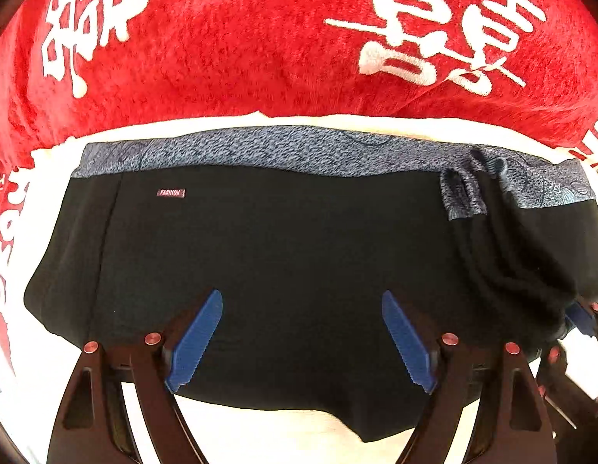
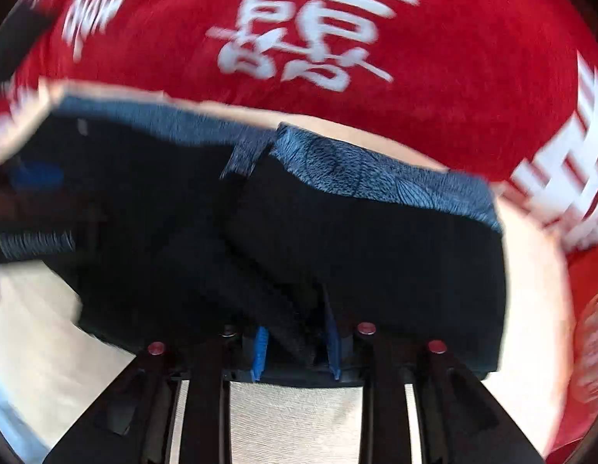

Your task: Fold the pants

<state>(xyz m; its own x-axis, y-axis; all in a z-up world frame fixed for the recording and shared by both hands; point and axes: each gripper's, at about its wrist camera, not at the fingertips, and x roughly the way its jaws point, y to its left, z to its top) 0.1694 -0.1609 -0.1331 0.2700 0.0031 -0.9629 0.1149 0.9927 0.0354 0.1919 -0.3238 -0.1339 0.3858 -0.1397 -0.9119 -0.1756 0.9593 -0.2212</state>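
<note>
Black pants (image 1: 283,255) with a blue-grey patterned waistband (image 1: 299,150) lie folded on a white surface, with a small red label on the left part. My left gripper (image 1: 302,301) is open, its blue pads spread over the near part of the black cloth. My right gripper (image 2: 297,348) is shut on a bunched fold of the pants (image 2: 357,255) at their near edge; the view is blurred. The right gripper's blue pad also shows at the right edge of the left wrist view (image 1: 581,319).
A red blanket with white characters (image 1: 260,46) lies bunched behind the pants and shows in the right wrist view (image 2: 453,58). The white surface (image 1: 283,433) runs along the near side under both grippers.
</note>
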